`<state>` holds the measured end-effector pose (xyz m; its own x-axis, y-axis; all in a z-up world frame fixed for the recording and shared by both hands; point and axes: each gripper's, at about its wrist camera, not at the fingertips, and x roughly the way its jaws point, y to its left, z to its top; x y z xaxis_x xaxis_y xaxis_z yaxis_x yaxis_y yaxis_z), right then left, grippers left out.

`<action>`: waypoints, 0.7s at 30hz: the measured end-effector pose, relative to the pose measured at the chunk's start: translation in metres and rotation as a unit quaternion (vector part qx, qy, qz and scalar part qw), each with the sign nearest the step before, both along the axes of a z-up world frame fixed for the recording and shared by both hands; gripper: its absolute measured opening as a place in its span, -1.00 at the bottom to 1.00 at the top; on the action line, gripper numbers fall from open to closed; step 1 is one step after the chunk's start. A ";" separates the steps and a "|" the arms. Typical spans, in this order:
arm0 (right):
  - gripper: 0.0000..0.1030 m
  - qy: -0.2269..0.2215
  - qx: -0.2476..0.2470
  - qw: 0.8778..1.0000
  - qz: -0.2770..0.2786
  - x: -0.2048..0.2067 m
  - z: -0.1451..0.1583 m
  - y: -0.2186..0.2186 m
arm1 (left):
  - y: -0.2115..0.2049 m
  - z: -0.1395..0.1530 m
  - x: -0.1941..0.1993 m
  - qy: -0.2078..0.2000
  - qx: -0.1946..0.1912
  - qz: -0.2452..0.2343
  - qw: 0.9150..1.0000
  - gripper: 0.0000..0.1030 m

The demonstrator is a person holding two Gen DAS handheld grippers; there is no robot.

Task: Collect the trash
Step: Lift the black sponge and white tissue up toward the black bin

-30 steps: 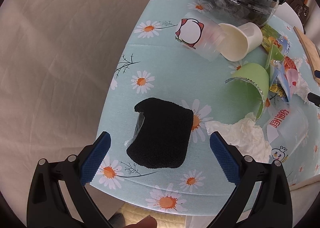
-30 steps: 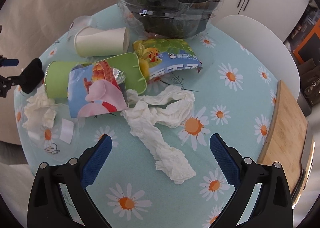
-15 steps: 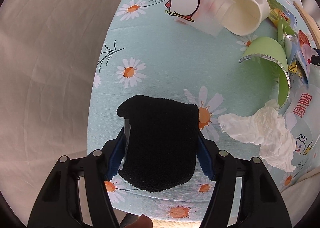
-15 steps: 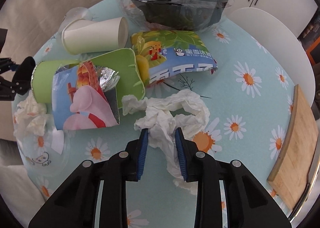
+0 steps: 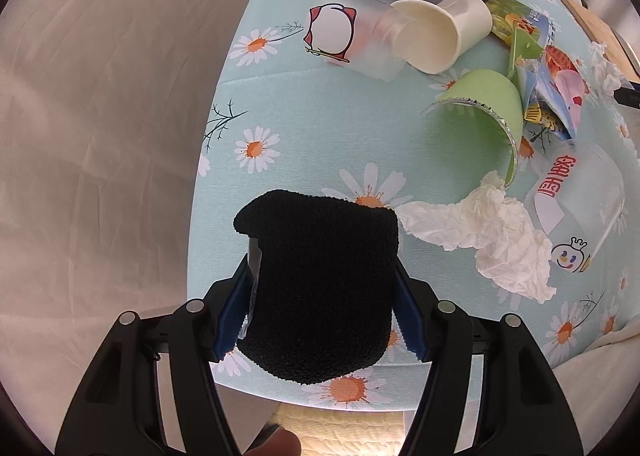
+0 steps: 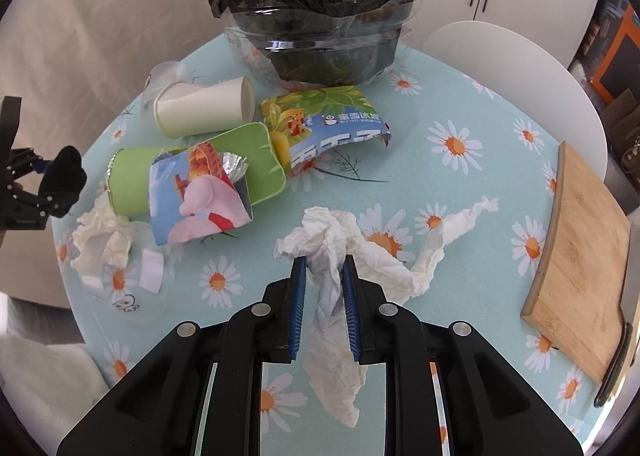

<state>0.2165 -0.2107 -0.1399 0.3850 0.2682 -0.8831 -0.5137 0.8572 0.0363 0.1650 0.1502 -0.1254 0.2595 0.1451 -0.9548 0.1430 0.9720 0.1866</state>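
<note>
My left gripper (image 5: pixel 324 276) is shut on a black foam sleeve (image 5: pixel 320 280) with a clear plastic piece on its left side, held just above the table's near edge. It also shows at the far left of the right wrist view (image 6: pixel 64 180). My right gripper (image 6: pixel 323 266) is shut on a long crumpled white tissue (image 6: pixel 360 252), lifted a little off the daisy tablecloth (image 6: pixel 460 184). The clear bin with a black trash bag (image 6: pixel 320 4) stands at the back of the table.
On the table lie a white paper cup (image 6: pixel 204 108), a clear cartoon cup (image 5: pixel 348 36), a green foil-lined cup (image 6: pixel 192 172), colourful wrappers (image 6: pixel 320 124), another tissue (image 5: pixel 492 232) and a clear cup (image 5: pixel 576 200). A wooden board (image 6: pixel 580 252) lies at the right. A white chair (image 6: pixel 512 68) stands behind.
Both grippers closed from wide open: the left onto the black foam sleeve, the right onto the white tissue. Both items have since been raised slightly off the table.
</note>
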 end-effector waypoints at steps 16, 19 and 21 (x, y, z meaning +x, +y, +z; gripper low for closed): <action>-0.67 -0.069 0.060 0.996 -0.011 -0.056 0.049 -0.030 | -0.035 0.043 -0.025 -0.070 0.001 -0.027 0.997 0.25; -0.67 -0.079 0.075 0.994 -0.009 -0.065 0.058 -0.033 | -0.046 0.050 -0.025 -0.084 -0.009 -0.031 0.996 0.25; -0.67 -0.089 0.083 0.993 -0.008 -0.070 0.065 -0.034 | -0.053 0.055 -0.024 -0.093 -0.013 -0.037 0.995 0.25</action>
<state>0.1469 -0.2448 -0.0750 0.5357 0.3978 -0.7449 -0.5112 0.8548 0.0888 0.1409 0.0970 -0.0704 0.4419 0.0948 -0.8920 0.1791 0.9650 0.1913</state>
